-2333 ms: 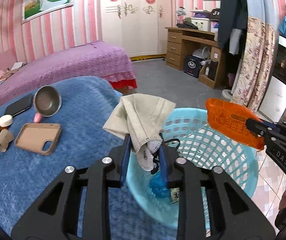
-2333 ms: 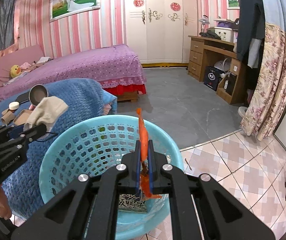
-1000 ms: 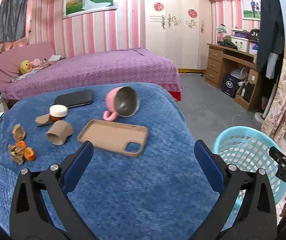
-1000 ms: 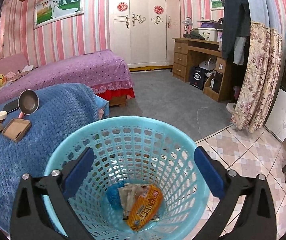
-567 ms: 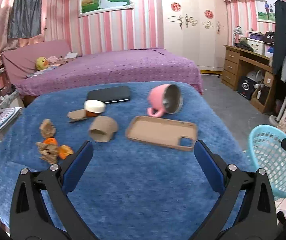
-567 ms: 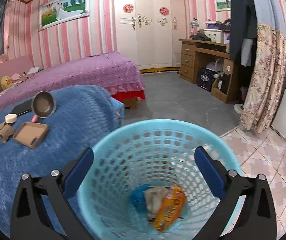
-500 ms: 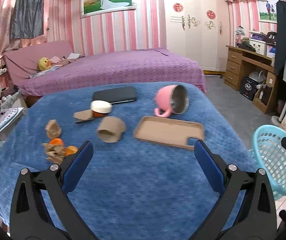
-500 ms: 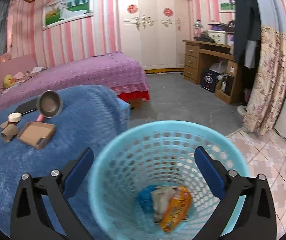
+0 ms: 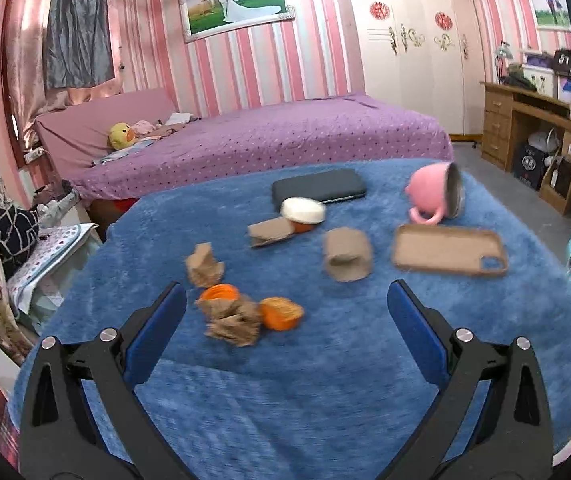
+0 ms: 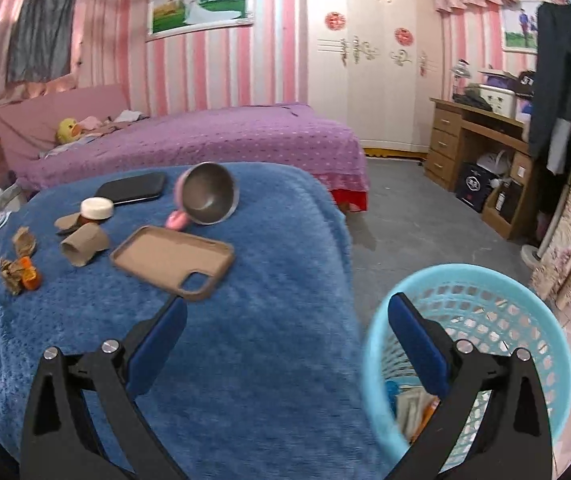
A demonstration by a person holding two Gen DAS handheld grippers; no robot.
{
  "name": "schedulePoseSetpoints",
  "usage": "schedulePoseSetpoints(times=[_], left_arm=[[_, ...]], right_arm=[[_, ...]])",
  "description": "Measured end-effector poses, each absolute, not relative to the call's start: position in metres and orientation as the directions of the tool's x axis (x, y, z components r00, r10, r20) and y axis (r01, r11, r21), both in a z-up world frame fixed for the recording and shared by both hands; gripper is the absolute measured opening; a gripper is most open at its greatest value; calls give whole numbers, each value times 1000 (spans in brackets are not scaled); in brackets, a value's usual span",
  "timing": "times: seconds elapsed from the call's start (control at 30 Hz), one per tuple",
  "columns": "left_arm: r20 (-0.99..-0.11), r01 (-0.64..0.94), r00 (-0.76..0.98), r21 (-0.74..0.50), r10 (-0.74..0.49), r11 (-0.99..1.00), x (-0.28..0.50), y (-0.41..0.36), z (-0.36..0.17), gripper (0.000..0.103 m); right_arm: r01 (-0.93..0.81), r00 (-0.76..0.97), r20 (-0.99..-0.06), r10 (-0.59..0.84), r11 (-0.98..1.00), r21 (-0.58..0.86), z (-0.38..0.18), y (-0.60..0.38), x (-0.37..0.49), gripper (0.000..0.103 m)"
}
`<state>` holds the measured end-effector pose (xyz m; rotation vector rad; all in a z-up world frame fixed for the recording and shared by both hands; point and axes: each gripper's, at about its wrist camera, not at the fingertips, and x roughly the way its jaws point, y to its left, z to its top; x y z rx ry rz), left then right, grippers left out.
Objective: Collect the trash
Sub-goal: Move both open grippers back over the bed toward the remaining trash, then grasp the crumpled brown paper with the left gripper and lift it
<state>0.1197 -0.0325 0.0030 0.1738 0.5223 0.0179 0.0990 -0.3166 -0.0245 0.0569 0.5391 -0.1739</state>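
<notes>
Pink-striped bedroom, purple bed [image 9: 285,136] at 12 o'clock. Blue blanket [image 9: 325,360] fills the foreground. Cyan basket [image 10: 497,320] off the blanket's edge at 4 o'clock in right view, wrappers inside. Left gripper [image 9: 285,320] spread wide, holding nothing; right gripper [image 10: 285,332] likewise spread, empty. Phone case [image 9: 449,250] at 2 o'clock, pink cup [image 9: 435,196] tipped over just behind it. Cardboard tube [image 9: 347,254] at 12. Crumpled paper and orange peel [image 9: 245,312] between left fingertips, near 11.
</notes>
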Motion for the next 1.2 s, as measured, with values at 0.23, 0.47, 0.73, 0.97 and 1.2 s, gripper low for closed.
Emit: schedulePoseSetpoints(times=[0.23,0.47,0.73,0.97,1.2], left_arm=[[-551,-25,831,102,78,994,138,13,-28,97],[-584,-92,806,32,93,995,154,52,-35,97],[-623,-49,782,-34,17,998,177,68,-42,88],[-664,47,747,-4,-38,999,190,43,-53,57],[-658,68,748,-48,-83,996,183,50,-47,40]], right_arm=[[154,841,-526,-127,988,8,-29,-293,109,98],[142,835,-537,-117,990,5,-38,-270,124,98],[108,812,-567,-142,990,-93,-46,-242,139,98],[92,804,-585,-109,994,-60,-41,-241,144,98],[62,805,-591,-62,998,-21,-38,-228,146,98]])
